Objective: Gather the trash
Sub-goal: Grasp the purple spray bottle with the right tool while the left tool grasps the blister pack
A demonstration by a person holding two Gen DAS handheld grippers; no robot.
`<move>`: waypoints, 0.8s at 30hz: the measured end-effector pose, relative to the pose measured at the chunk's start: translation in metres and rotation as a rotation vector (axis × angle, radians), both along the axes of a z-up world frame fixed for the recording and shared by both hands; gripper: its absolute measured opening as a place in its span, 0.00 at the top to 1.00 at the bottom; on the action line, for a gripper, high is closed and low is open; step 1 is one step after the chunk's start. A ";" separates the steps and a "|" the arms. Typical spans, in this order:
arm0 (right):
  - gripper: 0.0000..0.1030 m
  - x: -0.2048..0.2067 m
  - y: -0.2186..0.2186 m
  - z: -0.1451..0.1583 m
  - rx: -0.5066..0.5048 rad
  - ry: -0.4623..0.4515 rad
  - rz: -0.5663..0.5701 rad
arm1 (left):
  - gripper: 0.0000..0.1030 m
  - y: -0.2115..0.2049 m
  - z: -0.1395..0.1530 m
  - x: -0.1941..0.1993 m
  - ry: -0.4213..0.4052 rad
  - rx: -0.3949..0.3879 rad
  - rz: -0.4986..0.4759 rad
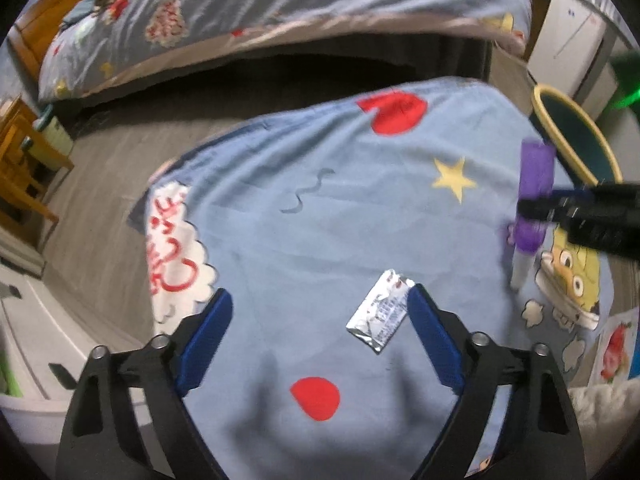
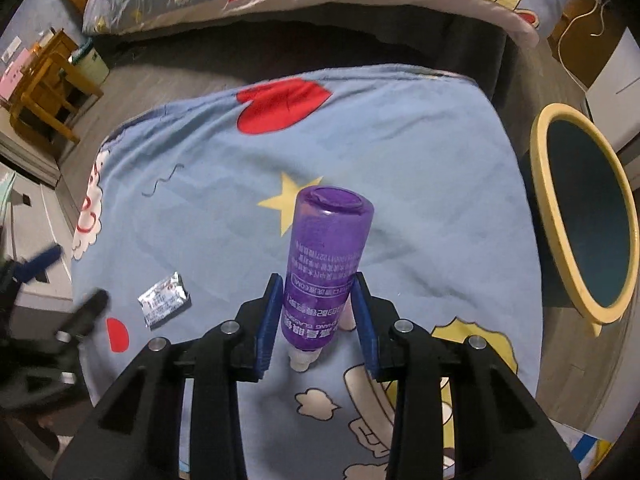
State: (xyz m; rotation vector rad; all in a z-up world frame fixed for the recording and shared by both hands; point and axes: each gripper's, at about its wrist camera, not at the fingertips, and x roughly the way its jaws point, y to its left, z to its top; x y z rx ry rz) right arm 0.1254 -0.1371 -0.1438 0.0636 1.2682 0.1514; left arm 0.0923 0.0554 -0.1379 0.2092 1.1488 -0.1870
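A silver foil wrapper (image 1: 379, 315) lies on the blue cartoon bedsheet (image 1: 320, 208). My left gripper (image 1: 320, 304) is open above the sheet, and the wrapper lies just inside its right finger. My right gripper (image 2: 316, 300) is shut on a purple bottle (image 2: 324, 264), held cap down above the sheet. In the left wrist view the bottle (image 1: 534, 196) and the right gripper (image 1: 532, 206) show at the right edge. The wrapper also shows in the right wrist view (image 2: 164, 300), left of the bottle. The left gripper (image 2: 60, 280) is blurred at that view's left edge.
A round bin with a yellow rim (image 2: 584, 216) stands on the floor right of the bed; it also shows in the left wrist view (image 1: 576, 136). A second bed (image 1: 280, 12) lies beyond a grey floor gap. Wooden furniture (image 2: 44, 80) stands far left.
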 end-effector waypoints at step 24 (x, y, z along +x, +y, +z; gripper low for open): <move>0.68 0.007 -0.026 0.046 0.063 -0.152 -0.031 | 0.69 -0.046 -0.053 0.002 0.118 0.047 -0.176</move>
